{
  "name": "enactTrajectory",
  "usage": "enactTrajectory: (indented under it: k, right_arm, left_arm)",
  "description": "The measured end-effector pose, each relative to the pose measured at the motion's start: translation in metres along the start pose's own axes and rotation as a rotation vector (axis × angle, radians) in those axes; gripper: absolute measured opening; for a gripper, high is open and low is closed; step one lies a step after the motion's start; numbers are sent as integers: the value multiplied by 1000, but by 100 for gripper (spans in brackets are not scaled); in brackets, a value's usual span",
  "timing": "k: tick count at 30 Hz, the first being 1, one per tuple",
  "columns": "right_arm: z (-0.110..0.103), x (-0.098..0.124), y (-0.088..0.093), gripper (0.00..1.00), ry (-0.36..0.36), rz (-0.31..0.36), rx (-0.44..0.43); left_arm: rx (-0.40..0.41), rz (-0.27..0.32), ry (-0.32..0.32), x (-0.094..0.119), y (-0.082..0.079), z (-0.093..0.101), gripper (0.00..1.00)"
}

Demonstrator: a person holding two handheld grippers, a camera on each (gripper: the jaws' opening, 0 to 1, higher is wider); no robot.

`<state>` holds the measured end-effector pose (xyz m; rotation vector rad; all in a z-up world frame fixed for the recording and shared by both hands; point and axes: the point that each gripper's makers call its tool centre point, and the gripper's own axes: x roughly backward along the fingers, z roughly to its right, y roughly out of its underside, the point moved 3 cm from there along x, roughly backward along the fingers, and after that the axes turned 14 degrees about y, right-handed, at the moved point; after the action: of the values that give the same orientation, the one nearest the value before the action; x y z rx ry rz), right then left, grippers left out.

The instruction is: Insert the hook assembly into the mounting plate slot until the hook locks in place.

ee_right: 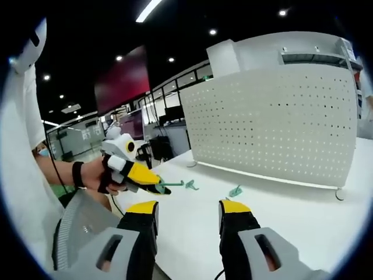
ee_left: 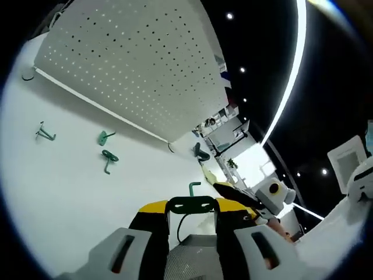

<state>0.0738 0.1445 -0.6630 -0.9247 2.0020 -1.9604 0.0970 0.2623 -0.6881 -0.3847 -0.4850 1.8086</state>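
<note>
My left gripper (ee_left: pixel 192 205) is shut on a green hook (ee_left: pixel 194 188), whose dark green base sits crosswise between the yellow jaw tips. In the right gripper view a hand holds that left gripper (ee_right: pixel 152 185) at the left, with the green hook (ee_right: pixel 173 184) sticking out from its tip. The white perforated mounting plate (ee_left: pixel 134 64) stands upright on the table, some way beyond the held hook. My right gripper (ee_right: pixel 187 209) is open with nothing between its jaws and faces the mounting plate (ee_right: pixel 274 122). Part of the right gripper (ee_left: pixel 213 178) reaches into the left gripper view from the right.
Three loose green hooks (ee_left: pixel 45 134) (ee_left: pixel 105 137) (ee_left: pixel 109 157) lie on the white table (ee_left: pixel 70 192) in front of the plate. Two of them (ee_right: pixel 191 185) (ee_right: pixel 235 191) appear in the right gripper view. Office desks and screens (ee_right: pixel 145 128) stand behind the table.
</note>
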Motion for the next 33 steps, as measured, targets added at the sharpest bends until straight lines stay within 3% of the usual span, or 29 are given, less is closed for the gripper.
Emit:
enactTrajectory:
  k: [3,9,15,22,28,33]
  right_arm:
    - [-3,-1,-1,32,-25,0,5]
    - [-8,-6,1,32,-44,-18,63]
    - [-13,-7,0,23,-78,-14,113]
    - [-21,-11,0,20,-116,-12,163]
    - [-35,-10,3,16,-193,-10,181]
    - [-35,-8,8,13,-195,-33,198]
  left_arm:
    - [17,-2,32,-2,0,6,31]
    - [51,-63,105,-8,9,15,30]
    - [59,-100,112,-12,18,16,30]
    - [78,-142,139,-14,27,22,31]
    - [99,-168,161,-16,32,25,31]
    - [100,-169,164,-16,33,24,31]
